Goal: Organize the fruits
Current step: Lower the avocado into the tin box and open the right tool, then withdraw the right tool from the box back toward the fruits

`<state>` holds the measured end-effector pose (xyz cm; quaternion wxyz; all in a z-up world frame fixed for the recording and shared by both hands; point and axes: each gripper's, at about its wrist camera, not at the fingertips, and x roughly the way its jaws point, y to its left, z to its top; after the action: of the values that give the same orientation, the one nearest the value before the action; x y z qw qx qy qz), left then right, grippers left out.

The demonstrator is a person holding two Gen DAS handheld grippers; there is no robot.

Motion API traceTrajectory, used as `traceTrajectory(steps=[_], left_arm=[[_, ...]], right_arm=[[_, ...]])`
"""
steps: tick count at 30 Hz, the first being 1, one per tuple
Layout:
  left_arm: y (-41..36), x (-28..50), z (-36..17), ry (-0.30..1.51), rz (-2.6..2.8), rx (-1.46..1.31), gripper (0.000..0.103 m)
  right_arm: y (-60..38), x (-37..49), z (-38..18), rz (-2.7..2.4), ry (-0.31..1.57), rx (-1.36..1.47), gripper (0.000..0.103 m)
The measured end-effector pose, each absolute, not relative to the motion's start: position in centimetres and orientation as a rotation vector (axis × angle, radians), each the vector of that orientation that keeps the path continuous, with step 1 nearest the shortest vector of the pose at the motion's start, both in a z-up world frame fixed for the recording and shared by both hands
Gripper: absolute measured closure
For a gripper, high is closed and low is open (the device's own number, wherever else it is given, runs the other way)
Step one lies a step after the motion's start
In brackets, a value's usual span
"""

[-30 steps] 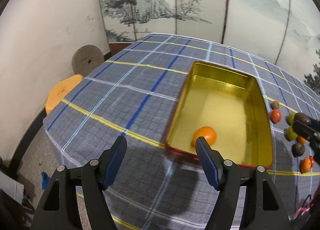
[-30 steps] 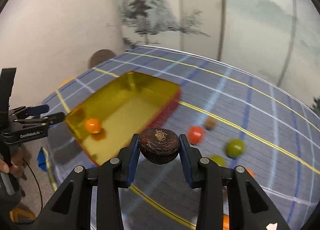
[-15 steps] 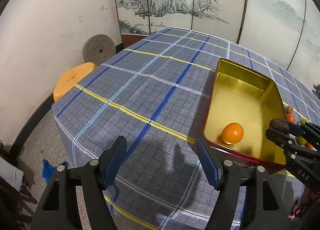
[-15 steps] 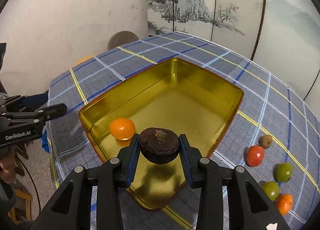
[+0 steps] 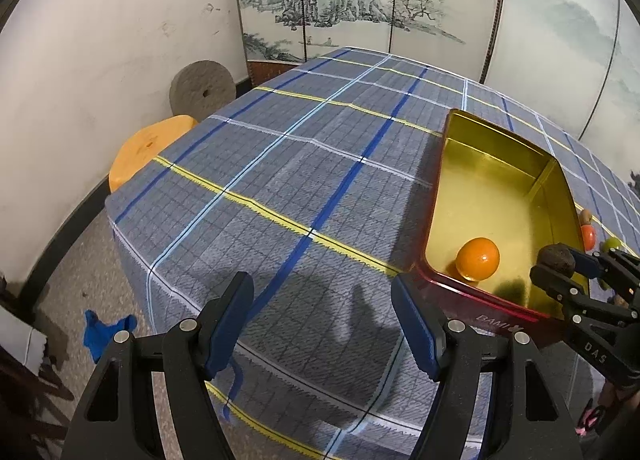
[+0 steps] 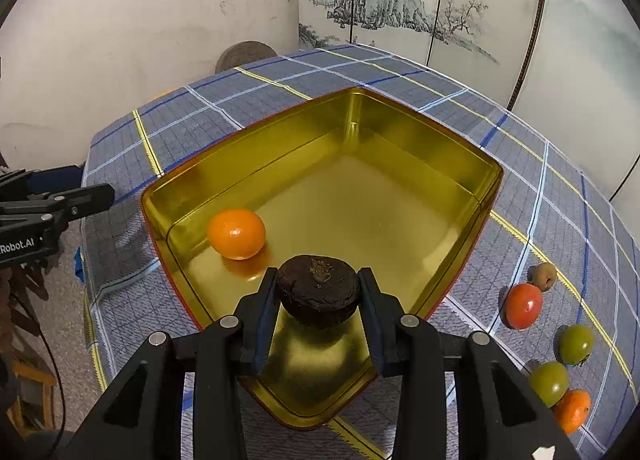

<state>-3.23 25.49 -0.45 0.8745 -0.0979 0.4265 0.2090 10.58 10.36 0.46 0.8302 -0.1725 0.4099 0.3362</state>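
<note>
Plaid tablecloth (image 6: 256,100) | gold tin (image 6: 400,148): one orange (image 6: 236,234) | right fingers (image 6: 266,300) pinch dark fruit (image 6: 318,290) | left fingers (image 5: 234,316) spread

Light is coming from overhead, even and moderately bright in both my views. My left gripper (image 5: 322,318) is casting soft double shadows onto the checked cloth (image 5: 280,180) just ahead of its jaws. The gold tin (image 6: 456,180) is glaring warm yellow, its floor mirroring the orange (image 6: 236,234) and a dark blot under the dark fruit (image 6: 318,290). Fisheye is bending the cloth's lines and the painted screen (image 5: 360,0) hard toward the edges; corners are vignetting to black. Focus is holding sharp, no motion blur showing.
</note>
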Motion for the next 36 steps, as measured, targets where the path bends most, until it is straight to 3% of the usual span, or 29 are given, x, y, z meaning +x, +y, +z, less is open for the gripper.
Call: traceTrajectory(steps=[36], left_arm=[[22.6,-4.2,0.7,0.877,0.399,-0.182,0.031]], right_arm=[[8.9,9.2,1.9,0.741,0.842,-0.34,0.062]])
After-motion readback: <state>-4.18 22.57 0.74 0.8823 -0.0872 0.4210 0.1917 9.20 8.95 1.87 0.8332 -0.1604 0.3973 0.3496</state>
